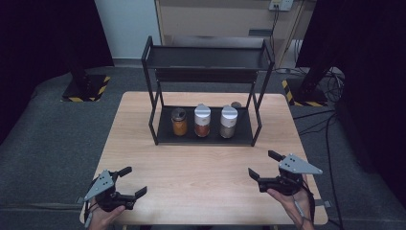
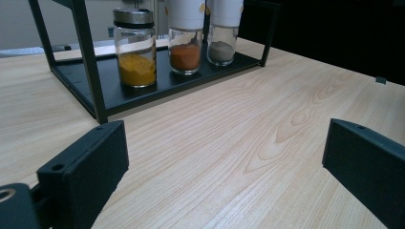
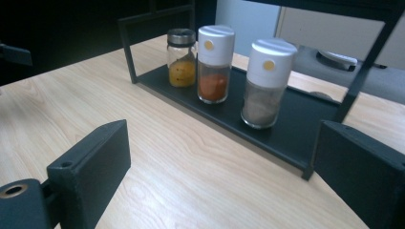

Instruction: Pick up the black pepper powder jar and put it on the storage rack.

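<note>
My worry from here is the rack itself. The three jars stand close together on its bottom shelf, under a low top shelf and between black posts. If I bring the right gripper in too high it could knock the frame, and if I come in wide a jaw could clip the neighbouring jar and tip it. The white caps are smooth too, so a grip up there may slip.

The grey jar sits at the right end of the shelf, the red jar just beside it in the middle, the yellow jar at the left end. My right gripper is over the desk near its front right corner, well apart from the rack, jaws spread wide with nothing between them, pointing toward the grey jar. My left gripper is at the front left corner, jaws likewise apart and empty, the yellow jar nearest its line.
</note>
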A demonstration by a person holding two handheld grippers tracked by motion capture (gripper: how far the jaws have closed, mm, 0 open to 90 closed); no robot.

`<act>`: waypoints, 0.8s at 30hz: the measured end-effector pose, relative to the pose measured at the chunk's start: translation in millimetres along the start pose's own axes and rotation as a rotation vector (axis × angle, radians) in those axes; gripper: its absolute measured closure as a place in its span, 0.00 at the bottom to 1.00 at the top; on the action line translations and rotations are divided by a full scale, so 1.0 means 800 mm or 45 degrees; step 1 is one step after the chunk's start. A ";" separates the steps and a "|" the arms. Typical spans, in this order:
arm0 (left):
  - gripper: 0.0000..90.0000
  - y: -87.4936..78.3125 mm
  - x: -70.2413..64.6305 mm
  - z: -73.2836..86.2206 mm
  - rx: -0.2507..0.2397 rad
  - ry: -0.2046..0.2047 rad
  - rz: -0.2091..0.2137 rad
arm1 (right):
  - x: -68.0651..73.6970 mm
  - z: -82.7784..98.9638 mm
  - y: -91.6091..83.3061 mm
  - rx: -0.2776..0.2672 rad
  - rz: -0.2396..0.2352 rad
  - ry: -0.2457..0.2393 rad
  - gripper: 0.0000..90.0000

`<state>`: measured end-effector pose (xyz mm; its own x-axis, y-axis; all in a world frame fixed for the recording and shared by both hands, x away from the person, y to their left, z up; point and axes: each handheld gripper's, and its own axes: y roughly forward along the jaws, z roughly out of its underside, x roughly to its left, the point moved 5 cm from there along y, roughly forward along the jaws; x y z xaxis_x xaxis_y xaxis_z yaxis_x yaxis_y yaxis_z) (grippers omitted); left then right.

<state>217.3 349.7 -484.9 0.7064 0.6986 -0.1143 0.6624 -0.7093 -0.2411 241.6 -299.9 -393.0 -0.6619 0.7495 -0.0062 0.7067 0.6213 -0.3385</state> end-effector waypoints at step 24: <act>0.01 -0.002 0.000 0.001 -0.010 -0.004 -0.020 | -0.023 0.061 -0.044 0.049 0.175 0.108 0.07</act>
<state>216.3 350.6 -485.1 0.6952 0.7097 -0.1137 0.6751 -0.6991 -0.2356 216.8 -346.7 -427.1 -0.5350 0.8445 0.0240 0.7779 0.5035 -0.3760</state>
